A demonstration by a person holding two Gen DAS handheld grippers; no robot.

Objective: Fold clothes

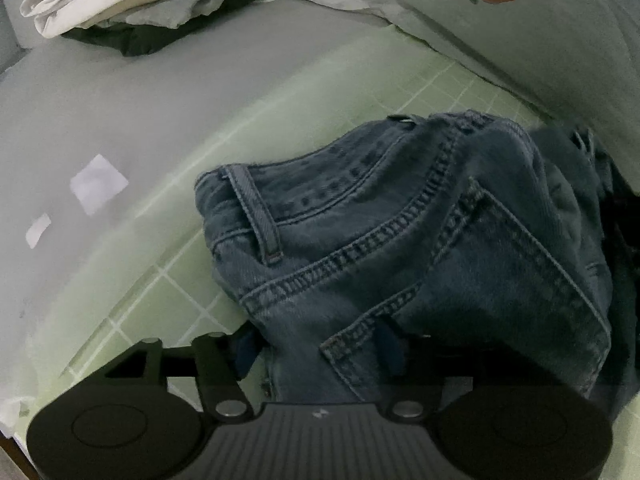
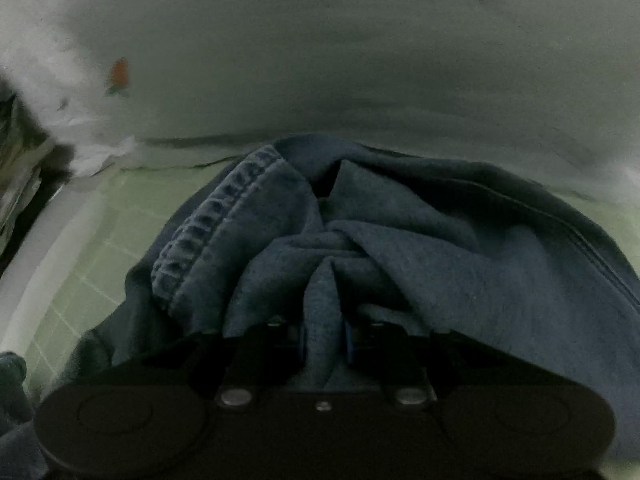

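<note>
The left gripper [image 1: 316, 350] is standing partly open around the waistband end of the jeans [image 1: 400, 248], its pads not visibly pressing, and is pointing steeply down. The right gripper [image 2: 324, 340] is pinching a bunched fold of the jeans [image 2: 400, 248] between nearly closed fingers, angled downward. The jeans are lying on the green checked sheet [image 1: 400, 76], just beside the strawberry-print cover [image 1: 520, 12].
</note>
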